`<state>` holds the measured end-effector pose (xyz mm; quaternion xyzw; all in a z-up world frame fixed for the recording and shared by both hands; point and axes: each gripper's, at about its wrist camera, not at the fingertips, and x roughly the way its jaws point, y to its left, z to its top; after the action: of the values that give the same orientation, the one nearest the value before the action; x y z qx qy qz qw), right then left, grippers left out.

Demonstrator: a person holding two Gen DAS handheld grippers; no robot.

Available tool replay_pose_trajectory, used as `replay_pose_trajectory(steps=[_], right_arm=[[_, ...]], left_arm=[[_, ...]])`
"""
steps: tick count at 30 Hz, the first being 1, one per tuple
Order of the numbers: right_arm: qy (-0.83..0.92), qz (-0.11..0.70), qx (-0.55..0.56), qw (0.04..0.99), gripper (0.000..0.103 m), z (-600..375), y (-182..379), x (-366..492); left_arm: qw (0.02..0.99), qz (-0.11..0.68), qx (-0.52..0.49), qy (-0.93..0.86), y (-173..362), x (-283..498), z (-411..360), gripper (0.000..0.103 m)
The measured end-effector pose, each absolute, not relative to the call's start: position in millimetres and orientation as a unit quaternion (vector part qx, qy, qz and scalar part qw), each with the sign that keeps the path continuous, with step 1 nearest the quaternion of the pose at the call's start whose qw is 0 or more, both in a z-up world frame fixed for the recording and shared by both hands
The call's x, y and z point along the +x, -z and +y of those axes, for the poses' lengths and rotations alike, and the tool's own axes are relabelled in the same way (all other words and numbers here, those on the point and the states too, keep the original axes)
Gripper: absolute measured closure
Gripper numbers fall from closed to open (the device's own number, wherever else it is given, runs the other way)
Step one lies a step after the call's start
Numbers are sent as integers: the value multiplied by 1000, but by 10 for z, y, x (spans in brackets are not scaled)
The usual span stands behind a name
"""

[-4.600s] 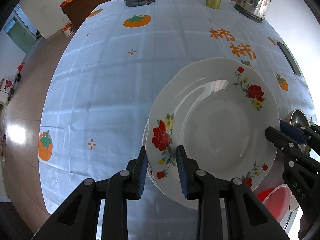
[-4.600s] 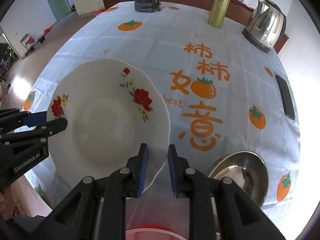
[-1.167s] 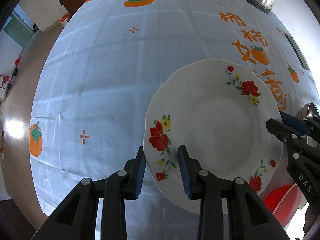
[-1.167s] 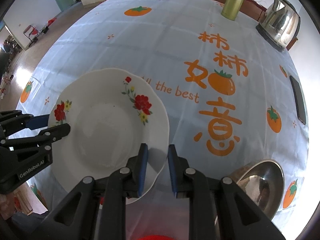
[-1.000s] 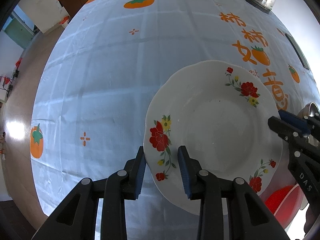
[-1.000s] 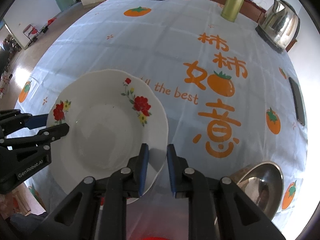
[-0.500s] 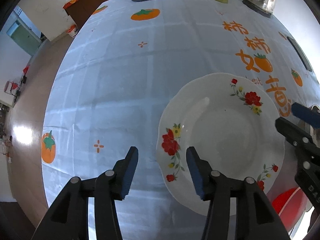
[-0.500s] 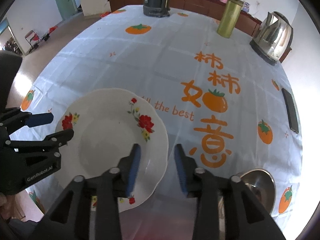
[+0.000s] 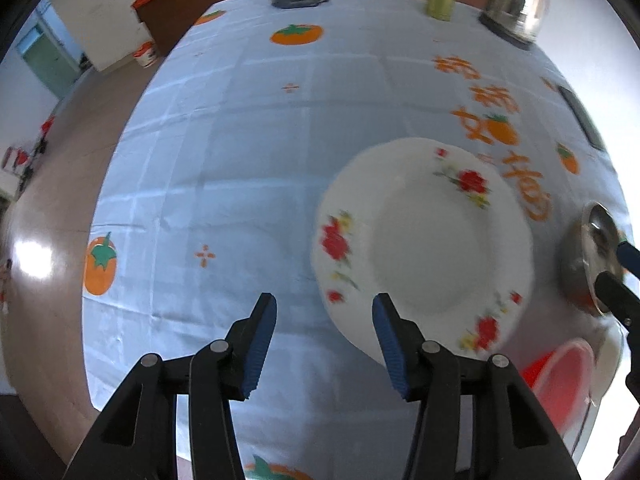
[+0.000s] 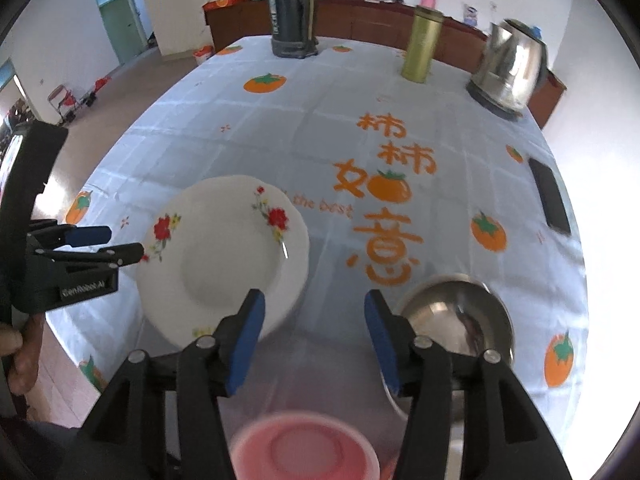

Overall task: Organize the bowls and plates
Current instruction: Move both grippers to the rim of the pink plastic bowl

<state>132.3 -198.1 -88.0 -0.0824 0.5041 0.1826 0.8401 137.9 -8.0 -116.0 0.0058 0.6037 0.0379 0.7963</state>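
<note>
A white plate with red flowers [image 9: 424, 252] lies flat on the blue persimmon tablecloth [image 9: 248, 152]; it also shows in the right wrist view [image 10: 224, 256]. My left gripper [image 9: 324, 312] is open and empty, just left of the plate's near rim. My right gripper [image 10: 312, 308] is open and empty, just right of the plate. A steel bowl [image 10: 456, 320] sits beside the right finger and shows in the left wrist view [image 9: 588, 256]. A red bowl [image 10: 304, 448] lies below the right gripper and shows in the left wrist view [image 9: 560, 376].
At the table's far end stand a dark thermos [image 10: 292, 12], a gold canister [image 10: 422, 48] and a steel kettle [image 10: 508, 68]. A black phone [image 10: 548, 196] lies at the right edge. The table's left edge drops to the floor [image 9: 48, 208].
Both grippers have let go of the plate, opened wide and drawn back and up. The plate now rests on the table.
</note>
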Motion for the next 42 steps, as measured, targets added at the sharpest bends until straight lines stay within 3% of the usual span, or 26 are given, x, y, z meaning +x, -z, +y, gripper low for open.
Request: replay_pose_trajectory(steps=[9, 13, 18, 39, 41, 42], right_arm=[[-137, 533, -55, 833, 53, -2612, 957, 739], [-130, 553, -45, 822, 70, -2786, 1071, 523], [-133, 564, -38, 814, 79, -2874, 1161, 379], [-153, 579, -55, 799, 86, -2838, 1394, 401], [-154, 578, -57, 799, 86, -2838, 1398, 406], [-155, 578, -57, 799, 87, -2839, 1396, 408]], left_arm=[[790, 609, 31, 65, 1064, 1050, -659, 50], [786, 606, 48, 109, 1052, 931, -947, 50], [781, 603, 66, 151, 1054, 787, -1210, 50], [733, 653, 63, 182, 1408, 640, -1467, 50], [731, 656, 61, 178, 1428, 636, -1455, 55], [731, 657, 60, 177, 1433, 638, -1451, 62]])
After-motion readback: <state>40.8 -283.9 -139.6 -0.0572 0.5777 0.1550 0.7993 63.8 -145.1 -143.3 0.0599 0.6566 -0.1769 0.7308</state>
